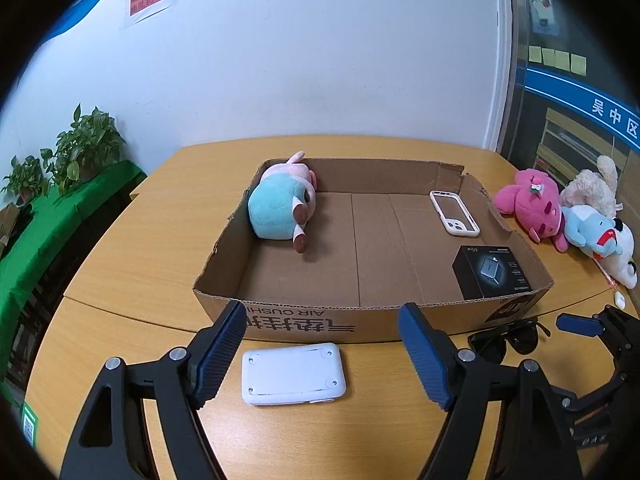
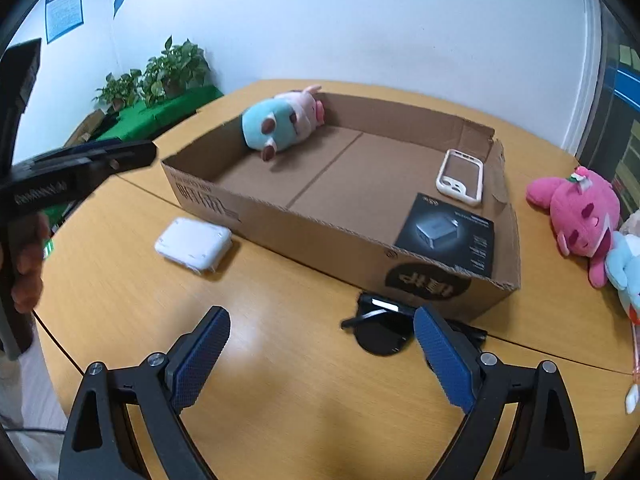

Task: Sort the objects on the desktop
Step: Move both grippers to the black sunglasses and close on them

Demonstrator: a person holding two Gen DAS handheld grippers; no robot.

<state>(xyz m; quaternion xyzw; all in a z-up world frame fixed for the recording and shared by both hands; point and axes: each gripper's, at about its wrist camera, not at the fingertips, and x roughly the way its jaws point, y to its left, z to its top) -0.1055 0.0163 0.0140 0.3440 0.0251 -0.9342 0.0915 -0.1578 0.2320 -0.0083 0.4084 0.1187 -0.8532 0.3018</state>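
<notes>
A shallow cardboard box (image 1: 304, 326) (image 2: 320, 236) lies on the wooden table. In it are a teal and pink plush (image 1: 280, 206) (image 2: 280, 122), a white phone case (image 1: 454, 213) (image 2: 460, 178) and a black product box (image 1: 492, 272) (image 2: 448, 236). My left gripper (image 1: 322, 344) is open, its fingers either side of a white flat device (image 1: 294, 374) (image 2: 194, 244) in front of the box. My right gripper (image 2: 322, 354) is open and empty, just short of black sunglasses (image 2: 382, 326) (image 1: 506, 338).
Pink (image 1: 530, 202) (image 2: 576, 212), cream (image 1: 592, 188) and light blue (image 1: 600, 236) plush toys lie on the table right of the box. Potted plants (image 1: 80, 148) (image 2: 168, 70) stand on a green shelf at the left. A white wall is behind the table.
</notes>
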